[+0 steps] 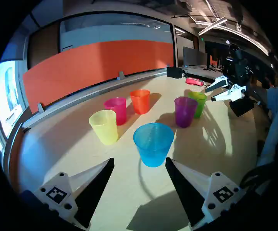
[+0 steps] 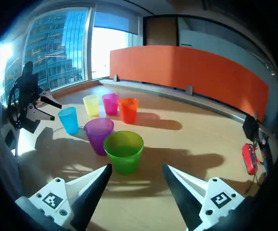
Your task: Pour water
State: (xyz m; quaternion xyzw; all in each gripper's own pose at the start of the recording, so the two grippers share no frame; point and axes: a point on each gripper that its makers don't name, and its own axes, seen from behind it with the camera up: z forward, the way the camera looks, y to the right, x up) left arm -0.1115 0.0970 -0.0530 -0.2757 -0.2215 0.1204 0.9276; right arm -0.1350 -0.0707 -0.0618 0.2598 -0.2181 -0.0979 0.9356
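Six plastic cups stand upright on a light wooden table. In the left gripper view the blue cup [image 1: 153, 144] is nearest, just ahead of my open left gripper [image 1: 139, 163], fingers either side but not touching. Behind it are the yellow cup [image 1: 104, 126], pink cup [image 1: 116, 110], orange cup [image 1: 140, 101], purple cup [image 1: 185, 111] and green cup [image 1: 197, 103]. My right gripper [image 1: 213, 94] hovers at the far right near the green cup. In the right gripper view the green cup [image 2: 123, 151] sits just ahead of my open right gripper [image 2: 136, 169], the purple cup [image 2: 98, 135] behind it, and the left gripper [image 2: 51, 110] beside the blue cup [image 2: 69, 119].
An orange partition wall [image 1: 100, 65] runs along the table's far edge. A red object [image 2: 249, 158] and a black box [image 2: 250, 128] with cables lie at the table's end. Bare tabletop [image 2: 200, 142] stretches right of the cups. Large windows [image 2: 58, 50] are behind.
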